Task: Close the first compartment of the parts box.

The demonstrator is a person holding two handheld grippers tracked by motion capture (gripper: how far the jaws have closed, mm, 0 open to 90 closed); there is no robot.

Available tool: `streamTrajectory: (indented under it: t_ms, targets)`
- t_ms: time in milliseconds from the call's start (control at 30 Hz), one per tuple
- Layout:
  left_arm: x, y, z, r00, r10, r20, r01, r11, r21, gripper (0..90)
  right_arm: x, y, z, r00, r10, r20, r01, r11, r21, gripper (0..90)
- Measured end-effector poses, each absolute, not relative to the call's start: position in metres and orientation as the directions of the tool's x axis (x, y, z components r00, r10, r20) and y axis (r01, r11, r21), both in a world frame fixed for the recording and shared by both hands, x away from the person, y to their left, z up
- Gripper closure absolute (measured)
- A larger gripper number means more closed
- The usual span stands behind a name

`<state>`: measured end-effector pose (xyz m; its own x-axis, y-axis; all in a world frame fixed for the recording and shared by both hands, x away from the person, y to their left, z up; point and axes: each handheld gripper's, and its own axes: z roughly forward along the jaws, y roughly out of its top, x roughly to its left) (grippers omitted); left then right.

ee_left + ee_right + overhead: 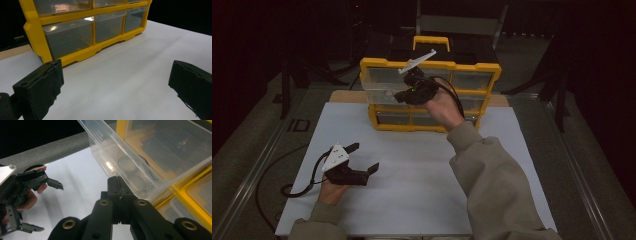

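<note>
Mid drawer pull: right claw [119, 195] pinched on clear drawer [150, 152] front, upper left of yellow organizer [482, 70]; left claw [362, 157] open, idle over tabletop [422, 170]. Next: straight steady pull

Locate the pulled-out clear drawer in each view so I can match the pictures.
High view: the drawer sticks out of the yellow cabinet at its upper left, with the right hand-held gripper at its front.
Left gripper view: I cannot pick out the pulled-out drawer here; shut drawers in the cabinet front are visible.
Right gripper view: upper centre, its front edge at the shut jaws.
Shared landmark: the yellow cabinet.
</note>
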<state>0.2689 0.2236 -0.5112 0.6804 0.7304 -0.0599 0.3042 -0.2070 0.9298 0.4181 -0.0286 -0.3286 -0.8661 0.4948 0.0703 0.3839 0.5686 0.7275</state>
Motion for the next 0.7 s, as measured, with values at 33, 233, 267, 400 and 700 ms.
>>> streamTrajectory:
  t_ms: [33, 233, 267, 400, 700]
  targets:
    - [0.2689, 0.2236, -0.5112, 0.681, 0.730, -0.059, 0.304, -0.208, 0.930, 0.7, 0.4182, -0.0284, -0.3286, -0.866, 0.496, 0.069, 0.384, 0.568, 0.728, 90.0]
    - [0.2687, 0.2233, -0.5115, 0.680, 0.731, -0.059, 0.305, -0.209, 0.929, 0.7, 0.4186, -0.0278, -0.3288, -0.860, 0.506, 0.065, 0.386, 0.563, 0.731, 90.0]
    - [0.2687, 0.2233, -0.5115, 0.680, 0.731, -0.059, 0.305, -0.209, 0.929, 0.7, 0.4186, -0.0277, -0.3288, -0.860, 0.507, 0.065, 0.387, 0.562, 0.731, 90.0]
    - [0.2687, 0.2234, -0.5113, 0.680, 0.731, -0.059, 0.304, -0.208, 0.930, 0.7, 0.4190, -0.0275, -0.3292, -0.860, 0.507, 0.060, 0.383, 0.561, 0.734, 90.0]
    - [0.2687, 0.2235, -0.5111, 0.679, 0.732, -0.060, 0.304, -0.206, 0.930, 0.7, 0.4205, -0.0260, -0.3303, -0.852, 0.520, 0.053, 0.382, 0.551, 0.742, 90.0]
